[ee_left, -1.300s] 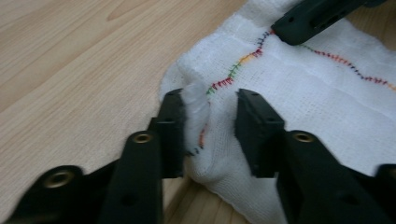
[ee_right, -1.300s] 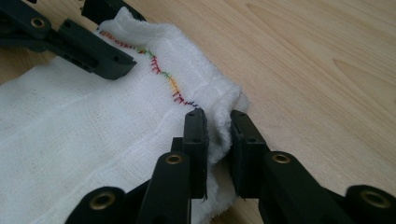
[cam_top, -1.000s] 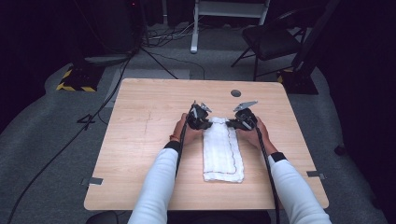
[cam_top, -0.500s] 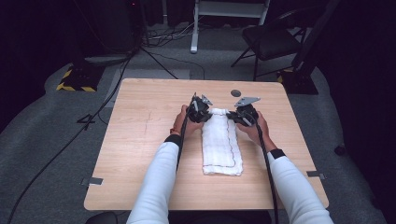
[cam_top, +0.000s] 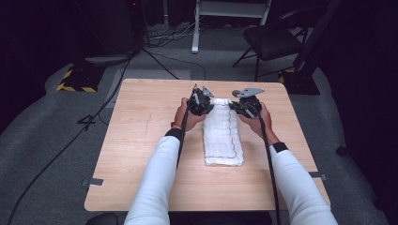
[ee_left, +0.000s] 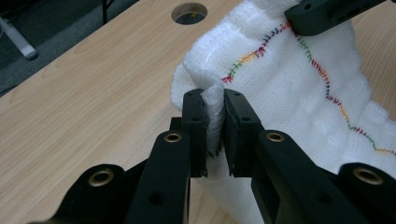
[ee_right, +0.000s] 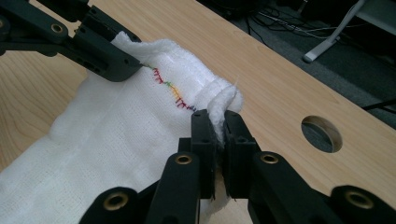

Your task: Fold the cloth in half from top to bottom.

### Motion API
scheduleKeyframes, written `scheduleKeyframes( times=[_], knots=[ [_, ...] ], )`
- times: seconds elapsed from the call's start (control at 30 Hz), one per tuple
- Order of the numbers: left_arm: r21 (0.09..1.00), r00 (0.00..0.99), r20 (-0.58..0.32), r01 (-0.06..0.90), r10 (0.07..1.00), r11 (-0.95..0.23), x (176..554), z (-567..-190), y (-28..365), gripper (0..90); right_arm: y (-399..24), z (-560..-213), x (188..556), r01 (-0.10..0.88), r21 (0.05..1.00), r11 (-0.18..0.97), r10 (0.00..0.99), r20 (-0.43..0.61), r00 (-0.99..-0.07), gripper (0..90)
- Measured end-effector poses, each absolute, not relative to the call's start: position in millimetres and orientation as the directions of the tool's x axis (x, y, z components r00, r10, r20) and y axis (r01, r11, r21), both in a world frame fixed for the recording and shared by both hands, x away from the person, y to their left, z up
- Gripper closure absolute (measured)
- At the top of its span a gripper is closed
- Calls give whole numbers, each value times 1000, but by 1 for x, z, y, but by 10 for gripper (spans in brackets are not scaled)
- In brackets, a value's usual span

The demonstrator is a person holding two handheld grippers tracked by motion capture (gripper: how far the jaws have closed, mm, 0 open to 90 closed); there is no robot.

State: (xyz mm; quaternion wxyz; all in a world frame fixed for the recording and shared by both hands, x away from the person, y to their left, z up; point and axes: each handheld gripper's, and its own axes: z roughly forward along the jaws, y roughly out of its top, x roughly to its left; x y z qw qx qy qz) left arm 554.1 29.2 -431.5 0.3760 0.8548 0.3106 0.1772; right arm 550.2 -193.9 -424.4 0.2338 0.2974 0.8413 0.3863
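Pinching hidden cloth (ee_left: 289, 88) corners

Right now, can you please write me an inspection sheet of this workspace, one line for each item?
Surface: wooden table, round hole near the far edge.
Job's things: white cloth folded into a long strip, coloured stitching along its edge; far end raised off the table, near end lying flat.
Clutter: nothing seen.
Grippers: left gripper shut on the cloth's far left corner; right gripper shut on its far right corner.
Cables: one black cable trails from each gripper along the forearm; more lie on the floor.
Surroundings: grey carpet, folding chair, stand with yellow-black base, dark room.
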Motion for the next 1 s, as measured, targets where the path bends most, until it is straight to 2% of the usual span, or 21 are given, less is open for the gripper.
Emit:
scheduleKeyframes(
  times=[0.17, 0.37, 1.0],
  knots=[
    [762, 751, 80, 378, 656, -526, 551, -425, 31, 801, -193, -419, 547, 300, 796, 526, 674, -175, -717, 849],
    [803, 781, 52, 338, 622, -492, 532, -421, 35, 800, -205, -413, 536, 293, 822, 489, 668, -137, -731, 849],
    [793, 893, 29, 253, 449, -554, 467, -443, 50, 775, -228, -438, 468, 250, 815, 523, 488, -46, -872, 847]
  ],
)
